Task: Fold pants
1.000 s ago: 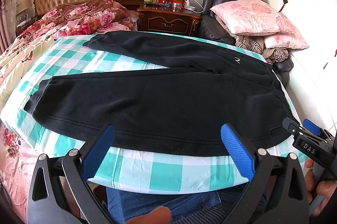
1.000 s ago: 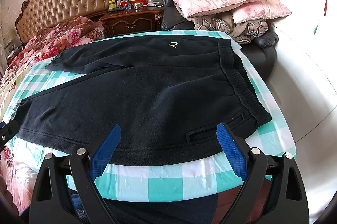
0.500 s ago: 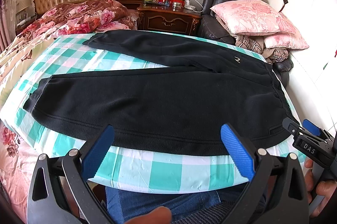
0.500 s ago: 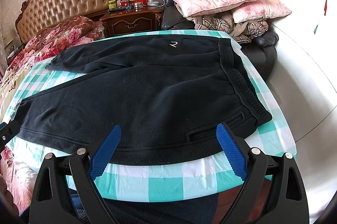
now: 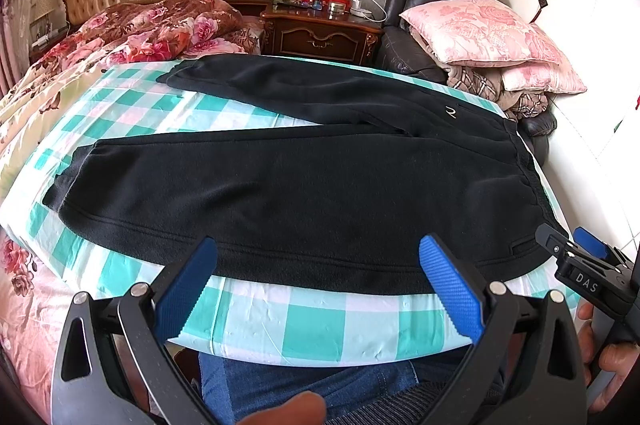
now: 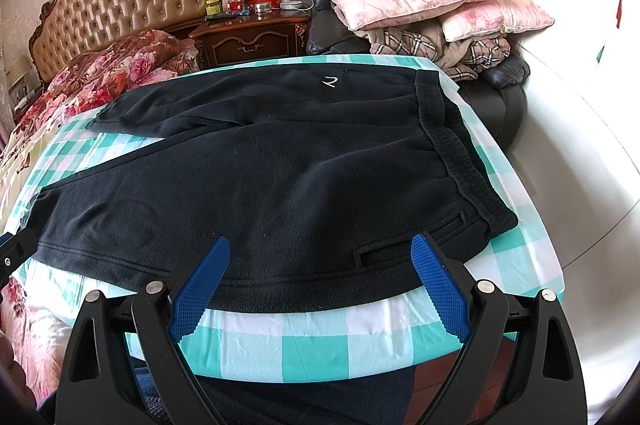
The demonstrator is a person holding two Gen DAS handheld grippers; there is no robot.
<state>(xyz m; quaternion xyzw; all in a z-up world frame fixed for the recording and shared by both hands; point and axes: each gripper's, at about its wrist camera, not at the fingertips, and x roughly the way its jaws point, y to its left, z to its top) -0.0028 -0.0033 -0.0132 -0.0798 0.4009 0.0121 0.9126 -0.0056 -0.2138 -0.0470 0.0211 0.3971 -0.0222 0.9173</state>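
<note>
Checked sheet (image 5: 304, 325) unchanged: pants (image 5: 300, 193) lie unfolded as before; I hold left gripper (image 5: 320, 285) and right gripper (image 6: 320, 285) released, empty, folding unstarted.

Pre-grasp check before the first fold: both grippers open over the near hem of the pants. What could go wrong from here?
1. The black pants are thick fleece; the right gripper or left gripper may pinch only the top layer.
2. A deep bite could catch the checked sheet too.
3. The far leg lies splayed apart, so the fold may end misaligned.
</note>
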